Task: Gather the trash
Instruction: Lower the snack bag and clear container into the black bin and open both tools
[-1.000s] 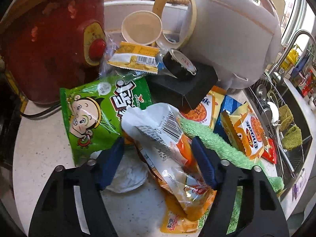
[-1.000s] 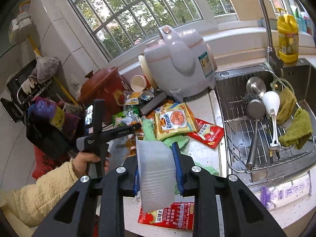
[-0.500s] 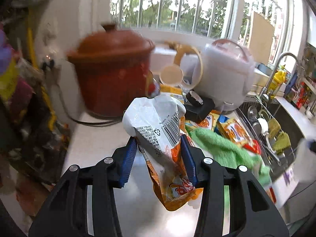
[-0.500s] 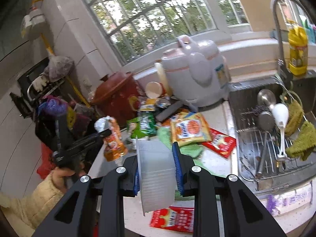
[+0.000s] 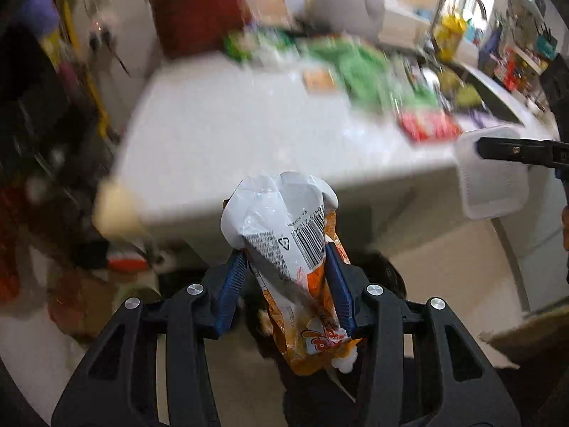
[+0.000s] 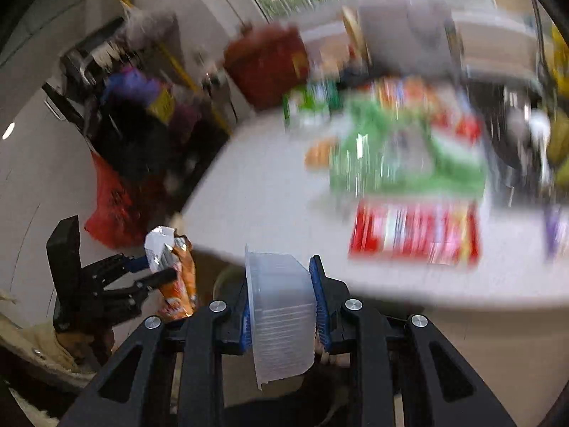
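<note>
My left gripper (image 5: pixel 286 270) is shut on a crumpled white and orange snack wrapper (image 5: pixel 288 245), held off the front edge of the white counter (image 5: pixel 249 131) above the floor. The same wrapper (image 6: pixel 174 267) and left gripper (image 6: pixel 156 270) show at the lower left of the right wrist view. My right gripper (image 6: pixel 281 284) is shut on a clear plastic tray (image 6: pixel 281 313), also past the counter's front edge. That tray (image 5: pixel 492 174) appears at the right of the left wrist view. Blurred wrappers, green (image 6: pixel 409 146) and red (image 6: pixel 414 235), lie on the counter.
A red-brown pot (image 5: pixel 199 17) and a white rice cooker (image 5: pixel 345 0) stand at the counter's back. The sink (image 6: pixel 512 135) is at the right. Bags, one of them red (image 6: pixel 113 206), hang left of the counter. A dark opening (image 5: pixel 380 277) lies below the left gripper.
The left gripper closed on the wrapper, lifted it off the counter and drew back past the front edge. The right gripper carried the tray back and down as well.
</note>
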Demonstrator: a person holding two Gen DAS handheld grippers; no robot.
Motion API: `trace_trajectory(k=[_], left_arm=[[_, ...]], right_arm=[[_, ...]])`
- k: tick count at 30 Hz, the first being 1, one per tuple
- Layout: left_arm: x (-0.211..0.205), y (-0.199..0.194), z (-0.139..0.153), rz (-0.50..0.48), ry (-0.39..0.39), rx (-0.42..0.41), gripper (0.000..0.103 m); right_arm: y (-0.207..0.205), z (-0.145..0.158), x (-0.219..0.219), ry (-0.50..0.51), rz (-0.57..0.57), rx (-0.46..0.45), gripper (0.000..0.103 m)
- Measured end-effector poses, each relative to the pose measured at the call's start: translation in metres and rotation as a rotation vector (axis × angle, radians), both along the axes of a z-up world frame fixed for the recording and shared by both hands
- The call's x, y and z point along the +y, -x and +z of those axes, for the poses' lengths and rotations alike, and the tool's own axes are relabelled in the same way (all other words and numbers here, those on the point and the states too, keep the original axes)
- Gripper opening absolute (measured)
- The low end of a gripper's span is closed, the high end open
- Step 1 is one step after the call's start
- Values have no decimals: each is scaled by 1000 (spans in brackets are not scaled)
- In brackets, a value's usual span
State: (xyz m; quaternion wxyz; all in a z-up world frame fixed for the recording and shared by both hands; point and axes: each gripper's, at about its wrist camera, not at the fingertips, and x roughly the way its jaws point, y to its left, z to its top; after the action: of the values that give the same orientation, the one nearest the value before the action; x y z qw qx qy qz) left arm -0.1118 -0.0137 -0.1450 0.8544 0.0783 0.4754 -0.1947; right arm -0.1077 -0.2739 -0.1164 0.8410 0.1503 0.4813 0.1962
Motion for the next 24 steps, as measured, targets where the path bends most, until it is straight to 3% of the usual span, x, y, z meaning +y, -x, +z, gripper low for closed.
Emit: trace_trajectory(k=[6, 11, 13, 14, 15, 16, 17, 20, 24], left_arm=[[-18, 8, -122, -33, -26, 99, 44], [-33, -12, -199, 3, -47, 149, 45], [-35, -19, -214, 21, -65, 155, 67], [-40, -23, -220, 22, -87, 156, 83], [-42, -23, -220, 23, -100, 150, 88], [-43, -23, -220, 23, -107, 145, 88], [-43, -22, -217, 25, -108, 141, 88], [-42, -21, -202, 45, -122, 142, 91], [-38, -17, -161, 49, -116, 125, 91]], right_arm=[[12, -110, 24, 91, 14, 118, 28], [2, -191, 37, 192, 17, 148, 28], [-1, -209, 39, 218, 23, 163, 35], [-4, -216, 37, 235, 15, 171, 54], [-5, -219, 36, 242, 8, 172, 63], [-6, -218, 34, 252, -6, 168, 81], [-5, -216, 32, 254, -10, 164, 88], [-2, -205, 26, 269, -12, 170, 91], [8, -161, 20, 246, -16, 136, 93]])
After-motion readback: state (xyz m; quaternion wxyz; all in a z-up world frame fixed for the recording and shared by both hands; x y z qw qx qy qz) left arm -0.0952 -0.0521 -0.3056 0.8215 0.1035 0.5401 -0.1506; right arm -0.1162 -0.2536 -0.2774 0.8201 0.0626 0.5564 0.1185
